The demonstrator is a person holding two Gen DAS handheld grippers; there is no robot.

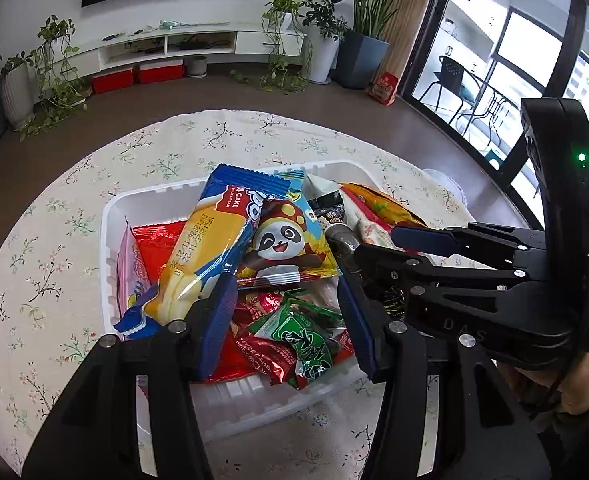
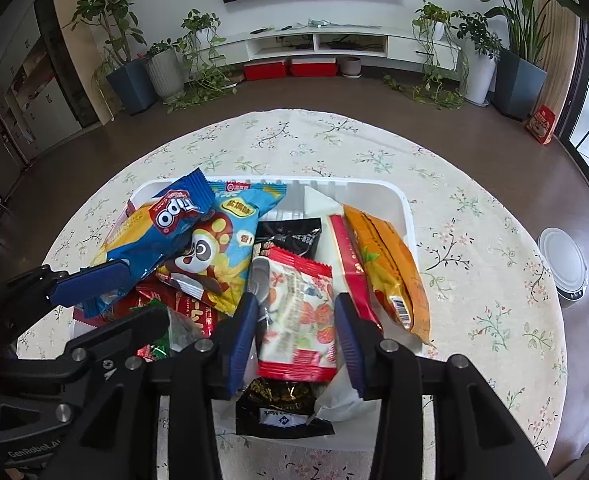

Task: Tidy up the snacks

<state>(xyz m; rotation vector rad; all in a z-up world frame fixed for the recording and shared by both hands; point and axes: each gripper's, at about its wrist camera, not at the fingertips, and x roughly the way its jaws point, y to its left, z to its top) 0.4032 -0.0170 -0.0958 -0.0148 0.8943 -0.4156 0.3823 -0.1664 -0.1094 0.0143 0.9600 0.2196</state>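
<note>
- Left gripper (image 1: pixel 286 320) hangs over the near half of the white tray (image 1: pixel 108 216), jaws parted and gripping nothing; its left pad lies against the blue-and-yellow cake packet (image 1: pixel 210 240), while a green packet (image 1: pixel 306 340) and red wrappers lie loose in the gap
- Right gripper (image 2: pixel 298 332) straddles the strawberry-print packet (image 2: pixel 298 312), red at both ends; narrow gaps show on each side, so the jaws stand apart without pressing it
- White tray sits mid-table on the floral tablecloth (image 2: pixel 474 280), heaped with snacks; in the right wrist view the cake packet lies at 10 o'clock, overlapping the panda packet (image 2: pixel 214 256); a black packet (image 2: pixel 290 232) lies near the middle toward 12; a long orange packet (image 2: pixel 390 272) runs along the 3 o'clock wall beside a red strip packet (image 2: pixel 350 264); another black packet (image 2: pixel 282 408) overhangs the rim at 6
- Pink packet (image 1: pixel 128 276) stands against the tray's 9 o'clock wall in the left wrist view
- Round white lid (image 2: pixel 562 260) lies off the tray at 3 o'clock, at the table's edge
</note>
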